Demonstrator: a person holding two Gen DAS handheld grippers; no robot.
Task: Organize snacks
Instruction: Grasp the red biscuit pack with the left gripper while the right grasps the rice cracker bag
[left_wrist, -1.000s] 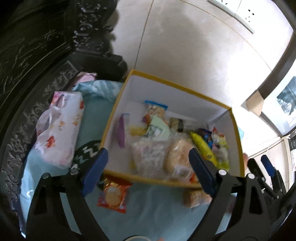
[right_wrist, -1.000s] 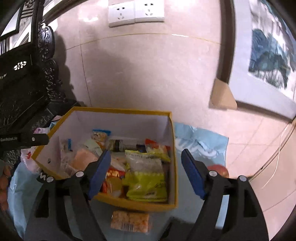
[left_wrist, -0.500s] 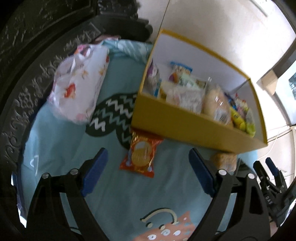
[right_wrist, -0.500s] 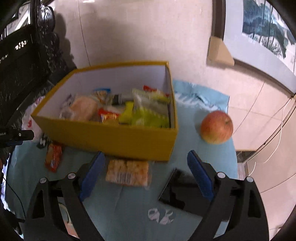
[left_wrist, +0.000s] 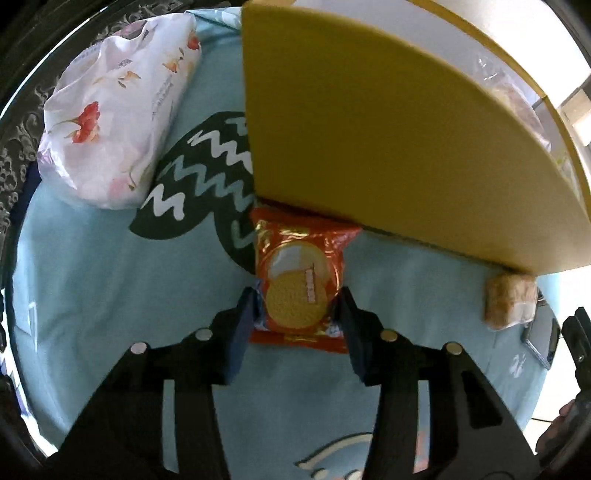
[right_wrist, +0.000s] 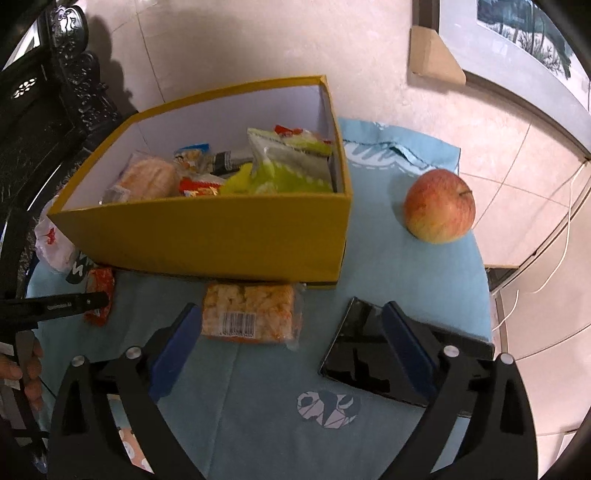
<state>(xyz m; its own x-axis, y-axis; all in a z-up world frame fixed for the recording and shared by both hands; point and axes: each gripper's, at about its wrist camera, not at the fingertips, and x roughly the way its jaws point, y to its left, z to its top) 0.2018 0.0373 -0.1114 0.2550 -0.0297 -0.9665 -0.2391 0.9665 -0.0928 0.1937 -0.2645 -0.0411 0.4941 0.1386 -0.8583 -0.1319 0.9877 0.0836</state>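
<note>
cookie pack (left_wrist: 299, 291): one, orange-red foil, round biscuit printed, on tabletop against box (left_wrist: 369, 129) front | left gripper (left_wrist: 297, 314): jaws closing on pack sides | right gripper (right_wrist: 288, 332): jaws opening, empty | rice-cracker pack (right_wrist: 251, 314): one, before box

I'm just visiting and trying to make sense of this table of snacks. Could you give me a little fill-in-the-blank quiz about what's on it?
1. The red biscuit packet lies between the fingers of the ____ gripper.
2. Most snacks sit inside a ____ box.
3. The round fruit right of the box is an ____.
4. Beside the puffed rice bar lies a black ____.

Missing words: left; yellow; apple; phone
</note>
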